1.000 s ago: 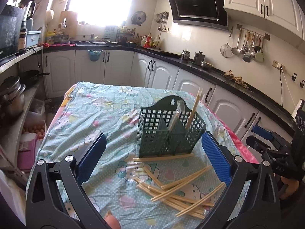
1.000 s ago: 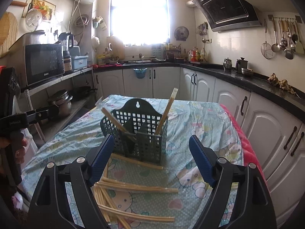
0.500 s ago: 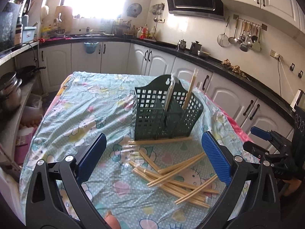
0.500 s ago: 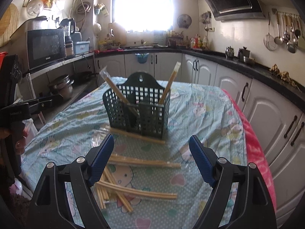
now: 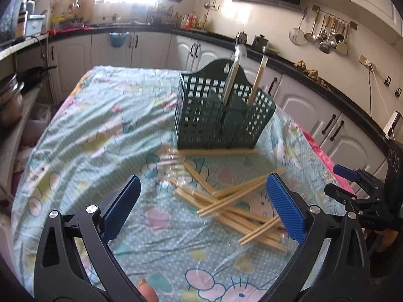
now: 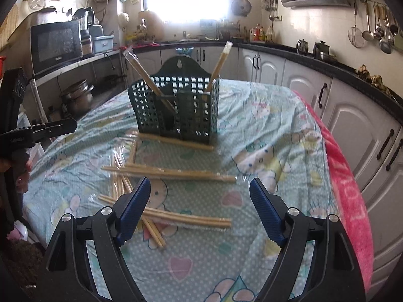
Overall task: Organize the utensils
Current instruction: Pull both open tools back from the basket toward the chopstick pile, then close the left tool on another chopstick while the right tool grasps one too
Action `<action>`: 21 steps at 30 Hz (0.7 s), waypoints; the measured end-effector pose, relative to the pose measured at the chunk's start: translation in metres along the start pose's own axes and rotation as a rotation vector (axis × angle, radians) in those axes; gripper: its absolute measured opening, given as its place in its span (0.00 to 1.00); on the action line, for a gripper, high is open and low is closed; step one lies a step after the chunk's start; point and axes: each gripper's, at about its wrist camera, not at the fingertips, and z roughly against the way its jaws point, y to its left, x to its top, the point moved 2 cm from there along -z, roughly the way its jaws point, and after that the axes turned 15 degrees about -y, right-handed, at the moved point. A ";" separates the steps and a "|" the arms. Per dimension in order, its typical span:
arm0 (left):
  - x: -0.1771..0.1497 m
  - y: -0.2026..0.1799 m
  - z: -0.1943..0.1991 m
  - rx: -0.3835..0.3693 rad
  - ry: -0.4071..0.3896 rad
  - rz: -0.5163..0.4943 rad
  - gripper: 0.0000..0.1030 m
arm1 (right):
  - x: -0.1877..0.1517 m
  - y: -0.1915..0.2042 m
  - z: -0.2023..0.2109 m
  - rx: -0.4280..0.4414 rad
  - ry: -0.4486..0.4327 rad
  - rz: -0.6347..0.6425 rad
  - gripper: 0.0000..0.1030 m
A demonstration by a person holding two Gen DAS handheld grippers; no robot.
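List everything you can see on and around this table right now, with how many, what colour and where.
utensil basket: one, dark green, on the table beyond the loose chopsticks
wrapped chopsticks in basket: two packs, tan, leaning out of the top
loose chopsticks: many, exact count unclear, tan, scattered on the cloth before the basket
tablecloth: one, pale green cartoon print, covering the table
pink towel: one, along the table's right edge
microwave: one, black, left shelf
hanging ladles: several, metal, right wall
left gripper: blue fingers, open
right gripper: blue fingers, open
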 end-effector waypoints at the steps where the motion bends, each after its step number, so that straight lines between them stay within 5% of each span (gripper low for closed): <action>1: -0.002 0.000 -0.001 -0.002 0.006 0.002 0.89 | -0.002 -0.001 0.000 -0.003 0.005 -0.002 0.76; 14: -0.033 0.007 -0.022 -0.050 0.111 0.079 0.68 | -0.029 -0.020 -0.016 -0.009 0.088 -0.060 0.62; 21: -0.043 0.008 -0.031 -0.071 0.151 0.114 0.58 | -0.039 -0.034 -0.029 -0.011 0.137 -0.106 0.45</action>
